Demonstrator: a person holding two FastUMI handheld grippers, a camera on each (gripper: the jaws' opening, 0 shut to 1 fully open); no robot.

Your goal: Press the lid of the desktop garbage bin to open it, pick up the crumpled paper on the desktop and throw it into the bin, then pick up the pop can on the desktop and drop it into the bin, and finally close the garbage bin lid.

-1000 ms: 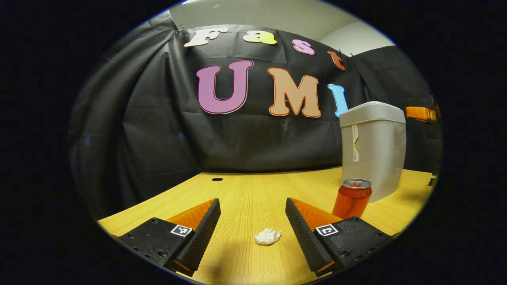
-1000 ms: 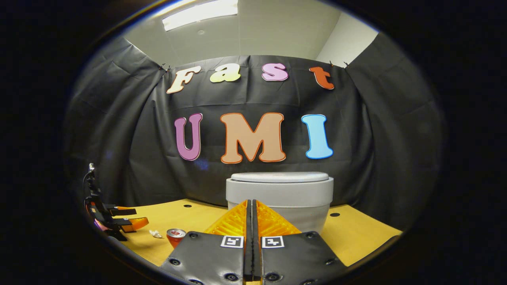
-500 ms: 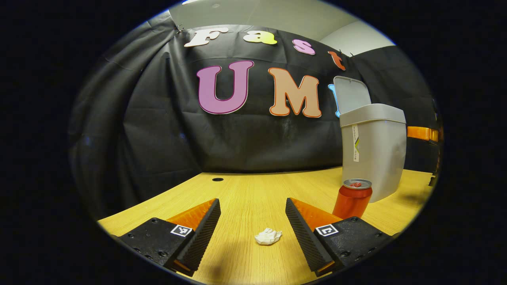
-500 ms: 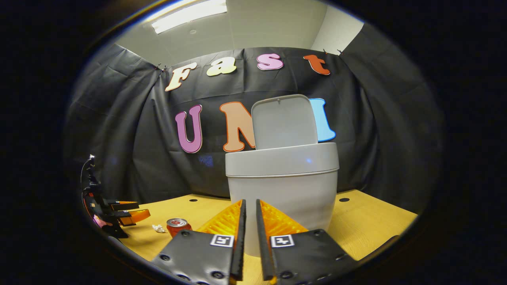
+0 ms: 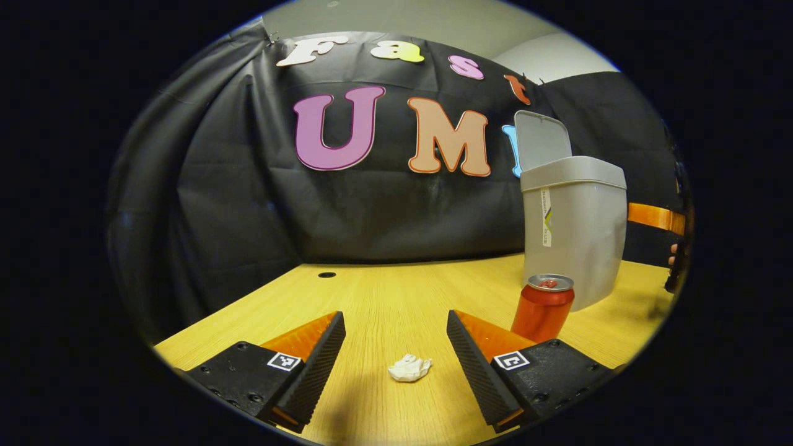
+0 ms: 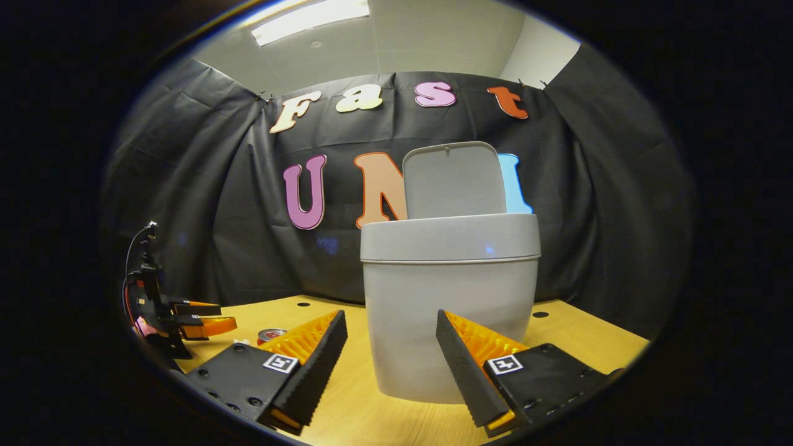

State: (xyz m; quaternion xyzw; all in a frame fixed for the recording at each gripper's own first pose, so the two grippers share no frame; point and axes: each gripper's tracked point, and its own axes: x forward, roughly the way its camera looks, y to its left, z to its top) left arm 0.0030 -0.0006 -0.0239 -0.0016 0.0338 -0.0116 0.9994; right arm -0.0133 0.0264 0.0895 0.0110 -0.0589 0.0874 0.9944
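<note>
In the left gripper view my left gripper (image 5: 396,350) is open just above the wooden table (image 5: 384,297), and the white crumpled paper (image 5: 409,368) lies between its fingers, untouched. A red pop can (image 5: 542,306) stands upright to the right of it, in front of the grey bin (image 5: 573,232), whose lid (image 5: 540,141) stands up open. In the right gripper view my right gripper (image 6: 391,359) is open low in front of the bin (image 6: 449,303), lid (image 6: 455,179) raised. The left gripper (image 6: 201,319) shows far left there, with the can top (image 6: 271,335) beside it.
Black cloth walls close the table at the back and sides. Small round holes (image 5: 326,274) (image 6: 540,314) sit in the tabletop near the back. Part of the right gripper (image 5: 655,217) and a hand show at the far right edge of the left gripper view.
The bin lid sprang from shut to upright. My right gripper went from shut to open and dropped lower in front of the bin. My left gripper shifted slightly, the paper staying between its fingers.
</note>
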